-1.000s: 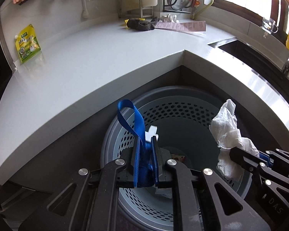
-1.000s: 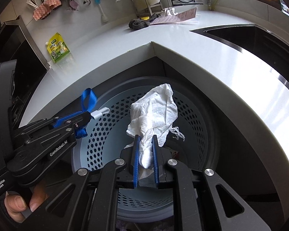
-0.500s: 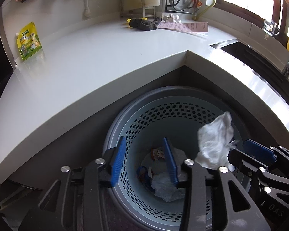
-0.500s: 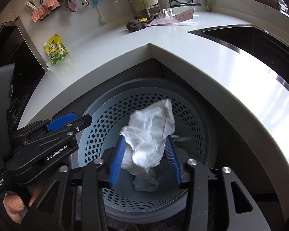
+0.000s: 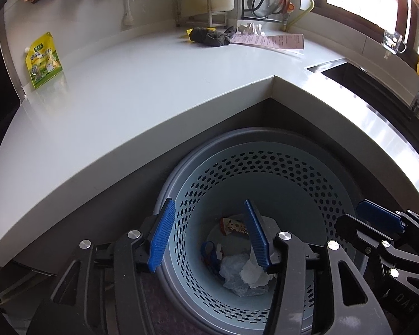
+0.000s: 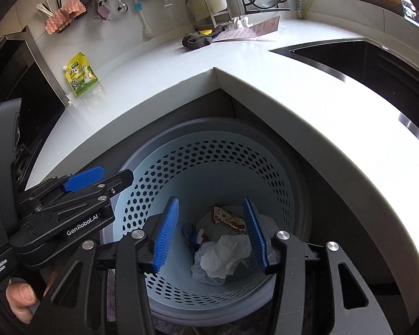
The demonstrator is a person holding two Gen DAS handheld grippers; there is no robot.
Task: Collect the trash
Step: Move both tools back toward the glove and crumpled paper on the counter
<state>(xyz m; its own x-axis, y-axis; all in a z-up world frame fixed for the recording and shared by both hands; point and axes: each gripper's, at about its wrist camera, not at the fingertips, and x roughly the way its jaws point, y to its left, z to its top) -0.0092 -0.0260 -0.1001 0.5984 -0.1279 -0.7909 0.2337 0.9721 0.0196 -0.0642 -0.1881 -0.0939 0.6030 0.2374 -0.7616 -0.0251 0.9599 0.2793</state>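
A pale blue perforated bin (image 5: 265, 173) (image 6: 209, 162) stands on the floor below the counter corner. At its bottom lie a crumpled white tissue (image 5: 254, 275) (image 6: 226, 254), a blue strap (image 5: 209, 252) (image 6: 190, 231), a red snack wrapper (image 5: 233, 224) (image 6: 227, 219) and clear plastic. My left gripper (image 5: 209, 237) hangs open and empty over the bin's left side. My right gripper (image 6: 211, 236) hangs open and empty over the bin. Each gripper shows at the edge of the other's view.
The white L-shaped counter (image 5: 125, 95) carries a green-yellow pouch (image 5: 43, 60) (image 6: 81, 74) at the left wall, a dark cloth (image 5: 209, 37) (image 6: 195, 40), a pink paper sheet (image 5: 268, 40) and a crumpled tissue (image 5: 250, 29) at the back. A dark sink (image 6: 363, 64) lies to the right.
Both grippers opened. The blue strap fell from the left one and the white tissue from the right one; both now lie at the bottom of the bin.
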